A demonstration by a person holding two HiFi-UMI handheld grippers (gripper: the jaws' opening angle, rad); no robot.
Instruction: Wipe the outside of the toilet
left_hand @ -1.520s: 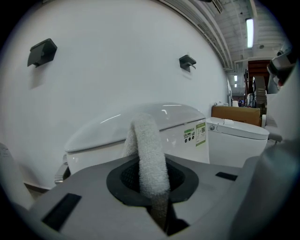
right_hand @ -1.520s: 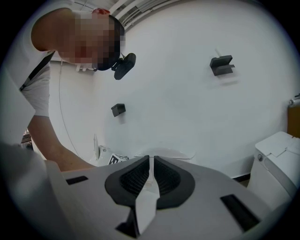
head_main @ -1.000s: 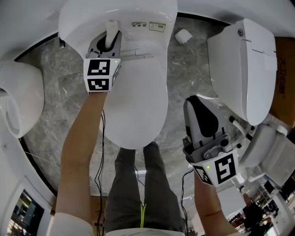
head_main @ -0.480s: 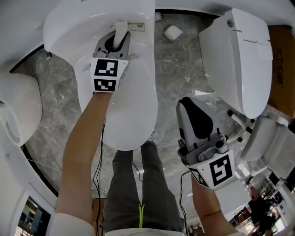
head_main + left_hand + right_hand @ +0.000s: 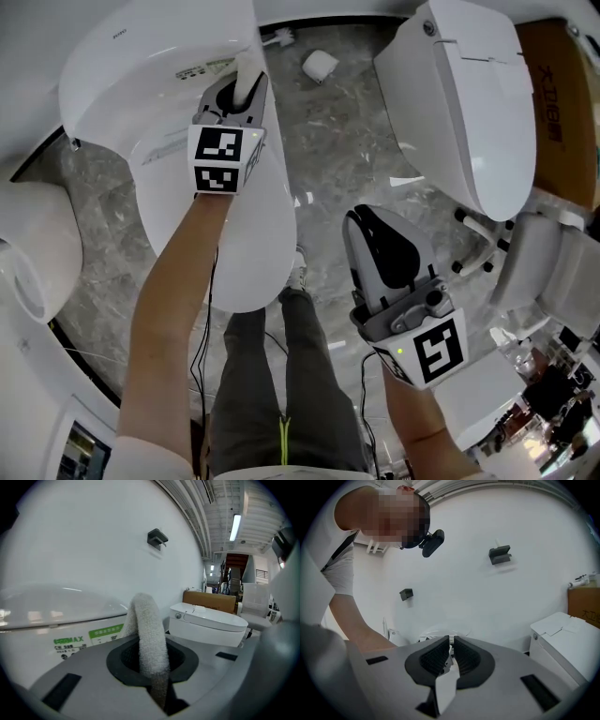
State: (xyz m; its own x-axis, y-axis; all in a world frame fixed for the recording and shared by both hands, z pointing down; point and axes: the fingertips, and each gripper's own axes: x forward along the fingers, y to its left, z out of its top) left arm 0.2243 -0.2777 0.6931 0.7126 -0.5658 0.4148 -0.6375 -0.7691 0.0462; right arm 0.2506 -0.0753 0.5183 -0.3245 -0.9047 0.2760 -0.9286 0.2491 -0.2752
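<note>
The white toilet (image 5: 220,202) with its lid down fills the upper left of the head view. My left gripper (image 5: 241,82) is over its back part, by the right edge, shut on a white towel cloth (image 5: 247,67) that sticks out past the jaws. In the left gripper view the cloth (image 5: 147,634) arches up from the left gripper (image 5: 151,656), with the toilet's tank (image 5: 51,620) and its green label just beyond. My right gripper (image 5: 372,225) hangs above the floor to the toilet's right, shut and holding nothing; its pads (image 5: 440,656) nearly meet.
A second white toilet (image 5: 459,103) stands at the upper right, with a cardboard box (image 5: 562,103) behind it. A paper roll (image 5: 320,64) and a toilet brush (image 5: 279,37) lie on the grey marble floor (image 5: 328,159). Another white fixture (image 5: 33,244) is at the far left. The person's legs (image 5: 281,375) stand below.
My left gripper has slid with the cloth to the right across the toilet's back part, now at its right edge. The right gripper has stayed shut and low, drifting slightly.
</note>
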